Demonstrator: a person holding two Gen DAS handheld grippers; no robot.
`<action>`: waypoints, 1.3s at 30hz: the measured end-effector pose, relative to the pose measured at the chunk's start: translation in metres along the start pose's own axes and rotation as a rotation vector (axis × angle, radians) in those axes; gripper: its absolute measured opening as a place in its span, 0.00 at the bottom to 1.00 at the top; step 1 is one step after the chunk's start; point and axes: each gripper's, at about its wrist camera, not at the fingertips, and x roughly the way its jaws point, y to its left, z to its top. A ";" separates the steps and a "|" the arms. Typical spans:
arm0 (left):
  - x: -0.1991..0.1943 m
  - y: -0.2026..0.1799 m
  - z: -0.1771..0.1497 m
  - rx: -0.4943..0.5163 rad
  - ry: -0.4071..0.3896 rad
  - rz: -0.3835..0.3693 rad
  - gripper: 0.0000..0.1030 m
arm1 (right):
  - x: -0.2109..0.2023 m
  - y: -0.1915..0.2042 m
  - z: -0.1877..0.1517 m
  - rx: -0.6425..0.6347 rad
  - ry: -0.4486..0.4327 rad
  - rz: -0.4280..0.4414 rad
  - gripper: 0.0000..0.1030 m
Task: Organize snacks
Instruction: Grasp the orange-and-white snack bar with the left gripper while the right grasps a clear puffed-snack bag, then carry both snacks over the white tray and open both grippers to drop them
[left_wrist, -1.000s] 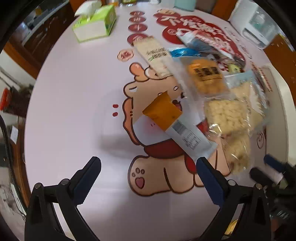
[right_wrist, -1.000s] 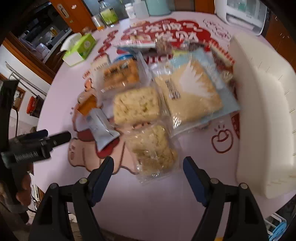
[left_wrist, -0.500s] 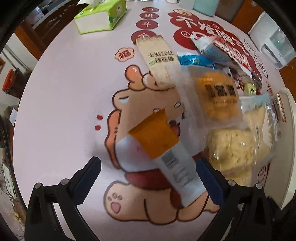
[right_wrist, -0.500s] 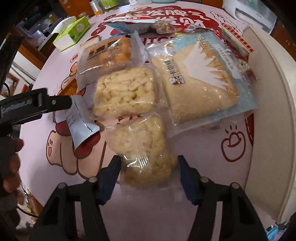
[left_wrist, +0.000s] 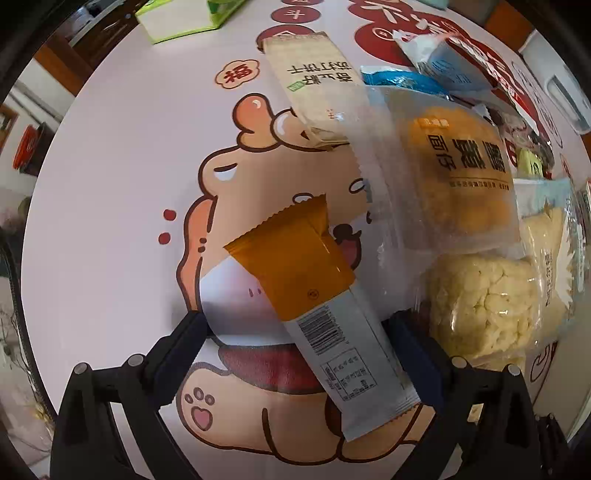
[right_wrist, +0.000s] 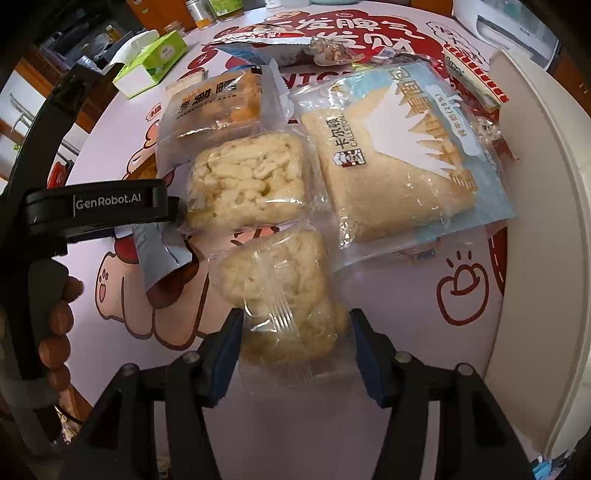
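Observation:
Snack packets lie on a pink cartoon-printed table (left_wrist: 110, 184). My left gripper (left_wrist: 297, 325) points straight down and stands open over an orange-and-white packet (left_wrist: 295, 273), whose white half runs between the fingers without either pad pressing it. That packet (right_wrist: 159, 258) also shows in the right wrist view, under the left tool. My right gripper (right_wrist: 295, 332) is shut on a clear-wrapped puffed-rice cake (right_wrist: 280, 288), a pad against each side. A second rice cake (right_wrist: 243, 184) lies just beyond it.
A white bin (right_wrist: 535, 221) stands along the right edge. A large blue bread packet (right_wrist: 399, 155), an orange cake packet (left_wrist: 461, 177) and a beige cracker packet (left_wrist: 317, 85) crowd the middle. A green tissue box (right_wrist: 147, 62) sits far left. A hand (right_wrist: 55, 325) holds the left tool.
My left gripper sank over the orange-and-white packet, which now lies between its open fingers. My right gripper lowered and narrowed its jaws onto the near rice cake.

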 end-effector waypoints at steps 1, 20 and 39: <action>0.000 0.002 0.000 0.007 0.003 -0.003 0.95 | 0.000 0.001 0.000 -0.003 -0.001 0.000 0.55; -0.036 0.017 -0.058 0.151 -0.072 -0.011 0.30 | -0.014 0.032 -0.018 -0.117 -0.047 0.022 0.50; -0.225 -0.047 -0.077 0.336 -0.465 -0.169 0.30 | -0.166 -0.019 -0.012 -0.054 -0.456 0.001 0.50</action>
